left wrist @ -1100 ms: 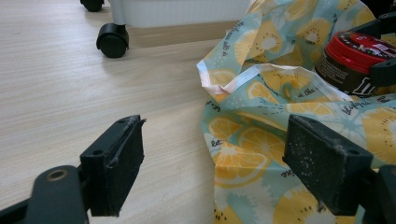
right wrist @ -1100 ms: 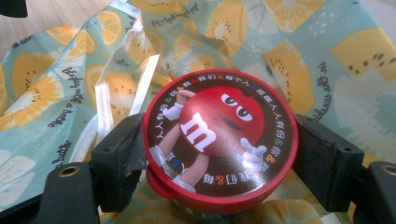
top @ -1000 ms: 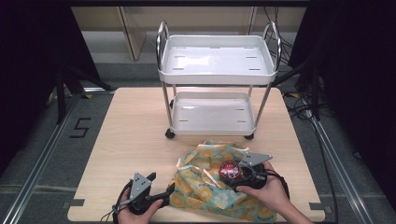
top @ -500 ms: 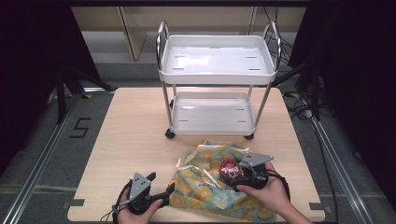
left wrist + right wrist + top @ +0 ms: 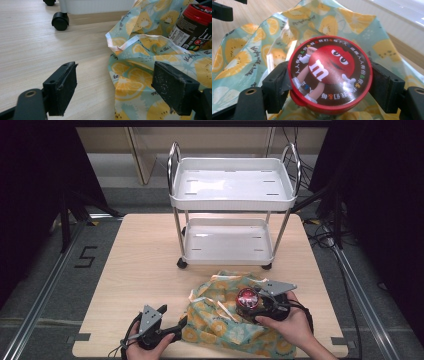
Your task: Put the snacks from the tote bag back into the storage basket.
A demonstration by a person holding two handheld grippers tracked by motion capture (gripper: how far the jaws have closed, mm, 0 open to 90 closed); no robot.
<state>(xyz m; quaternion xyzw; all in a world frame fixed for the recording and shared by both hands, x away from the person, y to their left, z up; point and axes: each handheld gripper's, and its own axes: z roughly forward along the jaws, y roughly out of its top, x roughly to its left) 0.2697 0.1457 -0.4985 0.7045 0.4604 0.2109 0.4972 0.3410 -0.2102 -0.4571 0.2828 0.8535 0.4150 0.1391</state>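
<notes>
A dark jar with a red cartoon lid (image 5: 329,72) stands upright in the mouth of a lemon-print cloth bag (image 5: 225,325) at the table's front right. My right gripper (image 5: 329,82) is shut on the jar just under its lid, one pad on each side; its jaws have just closed in on it. From above, that gripper (image 5: 250,304) and the jar (image 5: 247,298) sit over the bag. My left gripper (image 5: 112,87) is open and low at the bag's left edge (image 5: 140,75), one jaw over wood and the other over cloth. The jar (image 5: 195,25) rises beyond.
A white two-shelf cart (image 5: 232,185) on casters (image 5: 60,21) stands at the back of the wooden table (image 5: 145,265), just behind the bag. Bare wood lies left of the bag. Cables run down the floor on the right.
</notes>
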